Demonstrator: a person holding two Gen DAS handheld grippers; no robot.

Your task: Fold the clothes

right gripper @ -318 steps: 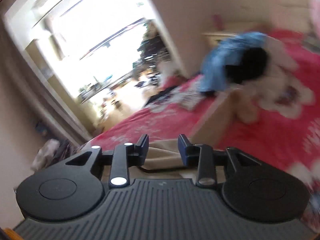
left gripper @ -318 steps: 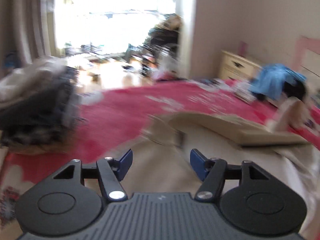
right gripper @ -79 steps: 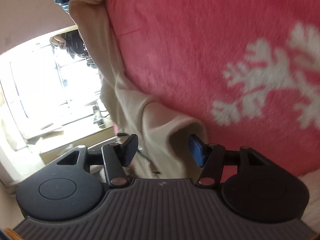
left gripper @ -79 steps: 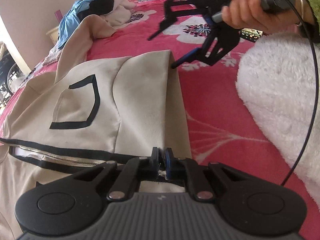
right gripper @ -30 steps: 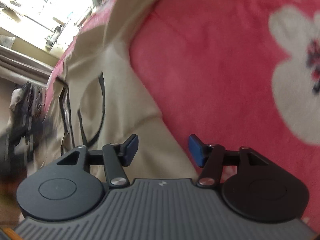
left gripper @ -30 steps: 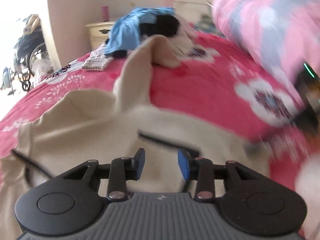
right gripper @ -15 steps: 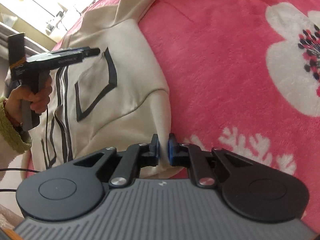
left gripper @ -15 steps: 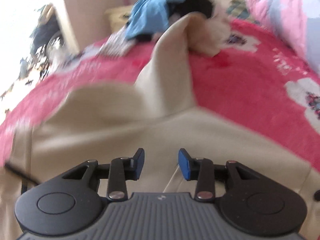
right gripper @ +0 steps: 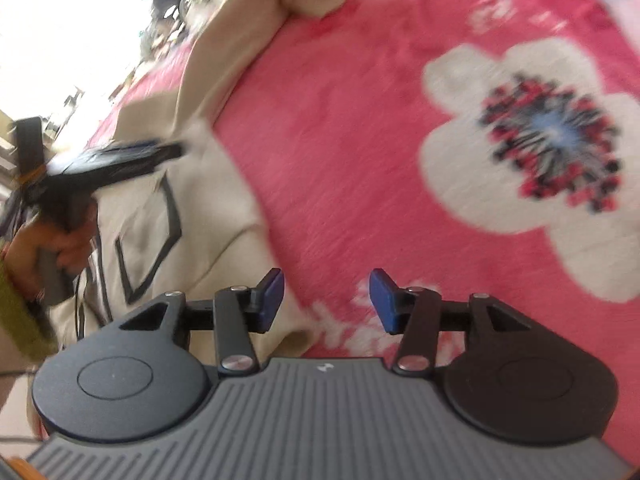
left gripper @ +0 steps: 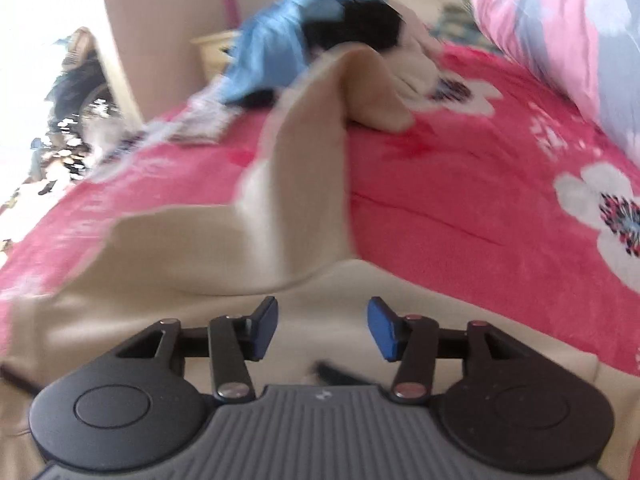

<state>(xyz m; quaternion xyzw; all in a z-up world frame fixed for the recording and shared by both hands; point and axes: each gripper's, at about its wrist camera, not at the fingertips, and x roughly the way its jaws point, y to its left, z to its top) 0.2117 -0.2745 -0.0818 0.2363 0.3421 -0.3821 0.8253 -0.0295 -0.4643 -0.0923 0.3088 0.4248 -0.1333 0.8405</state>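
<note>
On the bed [left gripper: 460, 216], over its pink flowered blanket, your cream jacket [left gripper: 192, 264] lies spread, and one long sleeve [left gripper: 312, 152] runs away from the body toward the far edge, where a heap of blue and black clothes [left gripper: 312, 44] sits. Your left gripper [left gripper: 322, 328] hangs over the jacket's body just short of where that sleeve joins it; its jaws are opening and nothing is between them. Your right gripper [right gripper: 326, 300] sits over the jacket's side edge where cloth meets blanket; its jaws are opening too, with the hem below them but not pinched. From the right wrist view you can see your left hand [right gripper: 60, 240] on its handle above the front panel with the dark-outlined pocket [right gripper: 148, 236].

By the look of it, you are between grasps: the body seems partly laid, and the outstretched sleeve is likely the next thing to bring in. That move calls for reaching along the sleeve, closing on a single layer near the cuff or mid-length, then carrying it back across the body without dragging the panel underneath. Keep the other gripper ready to pin the shoulder. Both views are blurred, so check the cloth's edge before you close.
</note>
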